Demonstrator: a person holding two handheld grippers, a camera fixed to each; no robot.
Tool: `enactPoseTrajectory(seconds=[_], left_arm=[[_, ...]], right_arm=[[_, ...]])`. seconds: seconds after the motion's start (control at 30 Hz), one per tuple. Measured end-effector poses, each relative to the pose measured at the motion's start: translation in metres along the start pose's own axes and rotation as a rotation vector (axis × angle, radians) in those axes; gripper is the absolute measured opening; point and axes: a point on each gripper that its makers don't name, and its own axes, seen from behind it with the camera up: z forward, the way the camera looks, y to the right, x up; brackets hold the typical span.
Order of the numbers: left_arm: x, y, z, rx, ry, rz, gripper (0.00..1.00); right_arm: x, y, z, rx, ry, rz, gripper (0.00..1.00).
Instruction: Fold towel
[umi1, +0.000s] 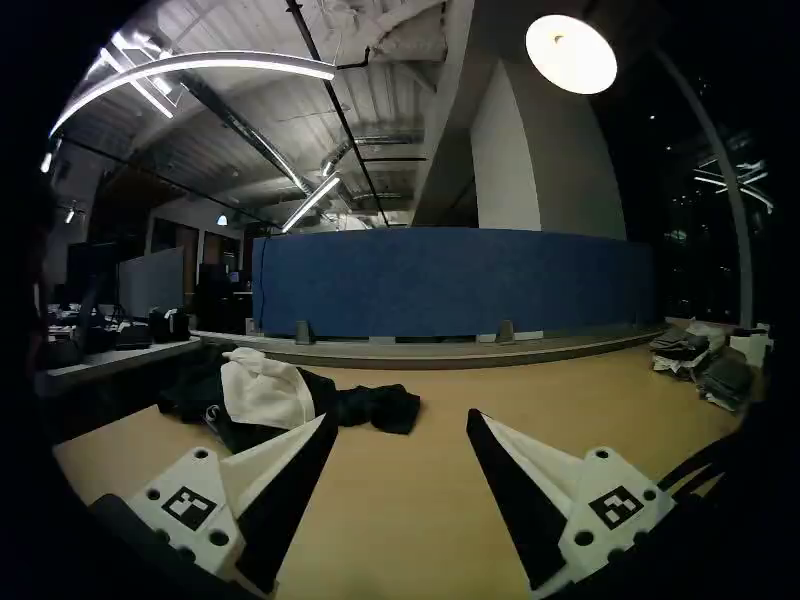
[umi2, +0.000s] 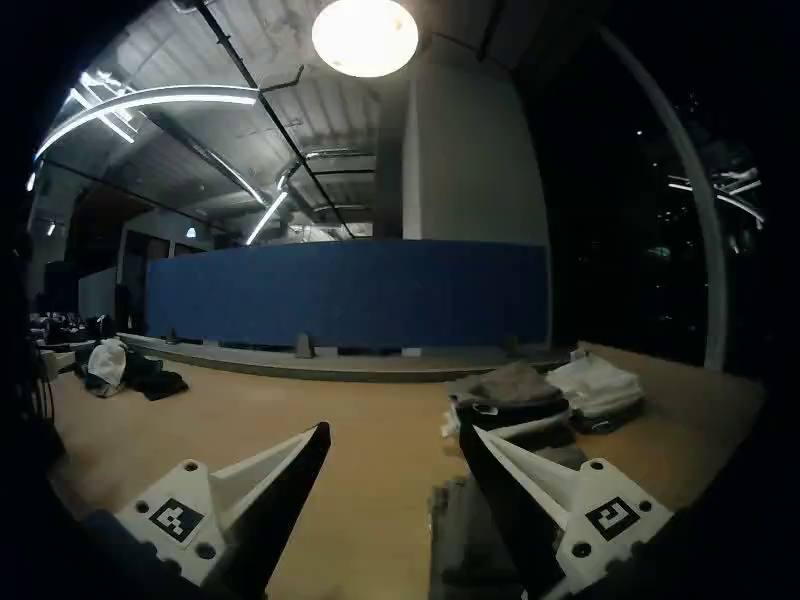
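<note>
Your left gripper (umi1: 398, 415) hung wide open over the surface (umi1: 420, 500), holding nothing. The white towel (umi1: 262, 392) lay crumpled on a dark heap (umi1: 375, 408) just ahead to its left. Your right gripper (umi2: 392, 428) was also wide and empty, with folded stacks (umi2: 600, 388) near its right finger and a grey cloth (umi2: 465, 530) blurred below.

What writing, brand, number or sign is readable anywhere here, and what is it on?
None: no words or numbers are legible.
The left gripper and right gripper carry square black-and-white markers, which are patterns, not text.
Any tags on the heaped towels are too small to tell.
</note>
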Motion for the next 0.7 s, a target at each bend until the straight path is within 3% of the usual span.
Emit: enactPoseTrajectory(seconds=[0.7], left_arm=[[-0.0016,-0.0002,-0.0011,0.000,0.000,-0.001,0.96]], right_arm=[[-0.0006,0.0008,-0.0004,0.000,0.000,0.000,1.00]])
